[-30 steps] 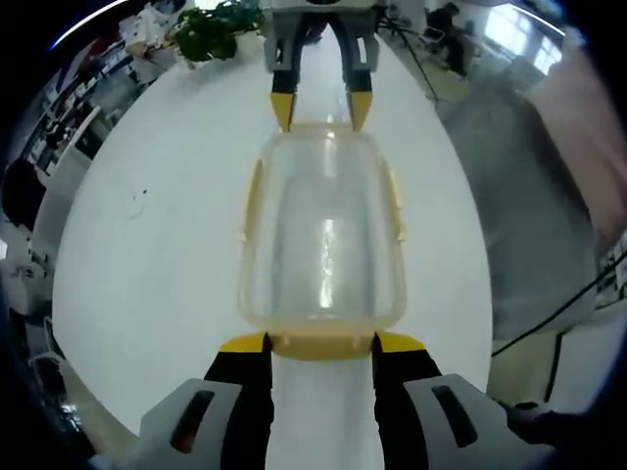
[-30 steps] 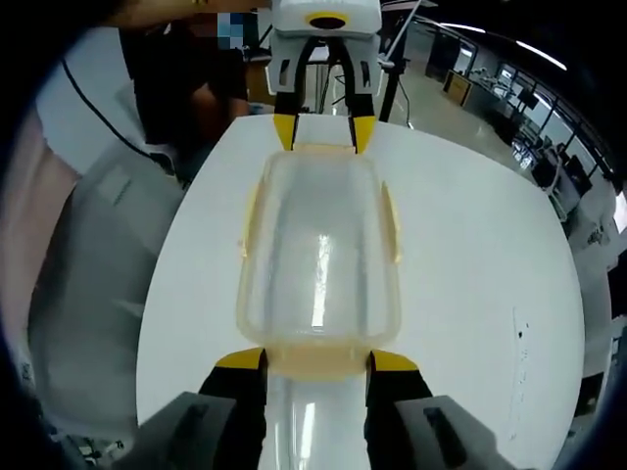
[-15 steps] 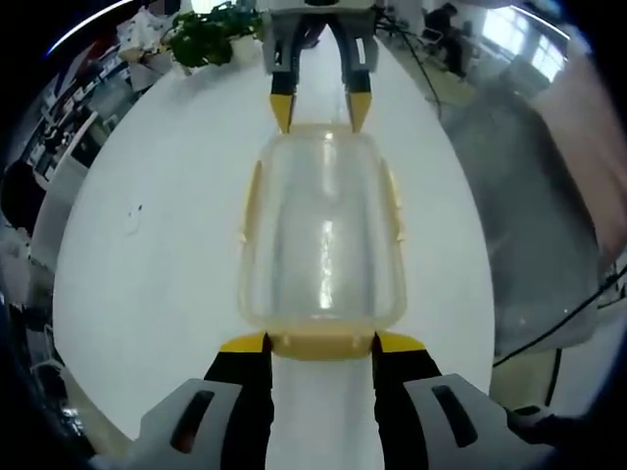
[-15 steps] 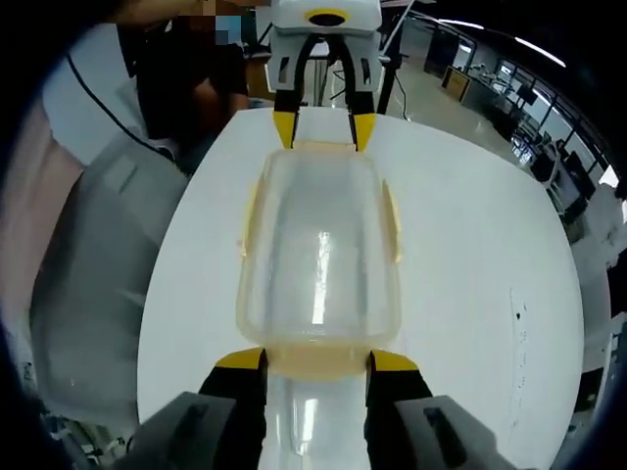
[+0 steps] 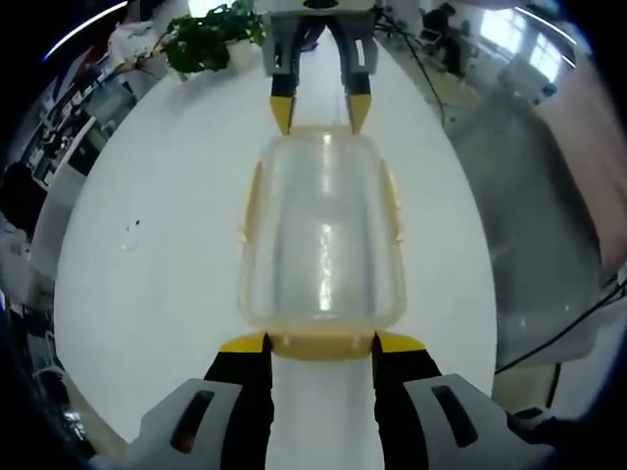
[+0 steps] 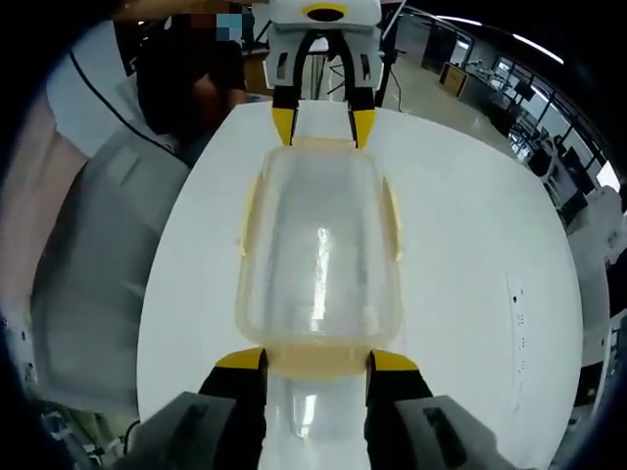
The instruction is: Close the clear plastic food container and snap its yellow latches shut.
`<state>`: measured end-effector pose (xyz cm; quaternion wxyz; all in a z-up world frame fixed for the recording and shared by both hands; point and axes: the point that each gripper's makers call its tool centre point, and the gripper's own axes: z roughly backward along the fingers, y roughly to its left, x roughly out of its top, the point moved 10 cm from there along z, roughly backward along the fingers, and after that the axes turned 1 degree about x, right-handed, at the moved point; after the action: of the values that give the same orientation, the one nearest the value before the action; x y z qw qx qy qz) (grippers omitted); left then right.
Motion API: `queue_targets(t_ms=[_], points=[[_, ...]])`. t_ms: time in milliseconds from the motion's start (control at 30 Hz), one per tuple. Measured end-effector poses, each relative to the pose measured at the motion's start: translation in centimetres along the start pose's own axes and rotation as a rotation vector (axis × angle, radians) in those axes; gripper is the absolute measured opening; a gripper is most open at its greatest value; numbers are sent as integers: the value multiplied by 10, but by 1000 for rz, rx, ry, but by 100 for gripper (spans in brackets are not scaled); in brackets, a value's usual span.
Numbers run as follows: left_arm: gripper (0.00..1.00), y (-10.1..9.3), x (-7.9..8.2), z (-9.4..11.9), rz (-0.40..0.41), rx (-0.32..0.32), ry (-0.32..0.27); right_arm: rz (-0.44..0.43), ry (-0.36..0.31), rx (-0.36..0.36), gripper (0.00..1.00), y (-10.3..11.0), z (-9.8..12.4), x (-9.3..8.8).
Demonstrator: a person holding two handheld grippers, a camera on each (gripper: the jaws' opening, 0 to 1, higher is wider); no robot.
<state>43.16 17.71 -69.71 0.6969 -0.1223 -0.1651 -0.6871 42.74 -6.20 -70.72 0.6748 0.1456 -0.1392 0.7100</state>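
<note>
Clear plastic, the container (image 5: 321, 235) lay lidded on the white bench (image 5: 167, 245). The left gripper (image 5: 320, 342) and right gripper (image 6: 315, 360) each straddled one end latch, jaws apart.

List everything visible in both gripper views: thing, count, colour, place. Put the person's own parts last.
Food container: one, clear plastic with lid on, lying on the table between the two grippers.
Latches: yellow, one at each end, one along each long side; four seen.
Table: one, white, round-edged, under the container.
Plant: one, green, far end of table in left gripper view.
Grey cover: one, beside the table.
Bystander: one, dark clothes, beyond the table in right gripper view.
Left gripper: black with yellow tips, jaws either side of the near end latch.
Right gripper: same colours, at the opposite end latch.
</note>
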Motion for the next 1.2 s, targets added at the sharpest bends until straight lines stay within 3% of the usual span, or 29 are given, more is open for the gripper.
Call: queue_targets(t_ms=[1200], points=[[37, 5, 46, -23, -29, 1, -12, -23, 51, -4, 36, 0, 17, -44]])
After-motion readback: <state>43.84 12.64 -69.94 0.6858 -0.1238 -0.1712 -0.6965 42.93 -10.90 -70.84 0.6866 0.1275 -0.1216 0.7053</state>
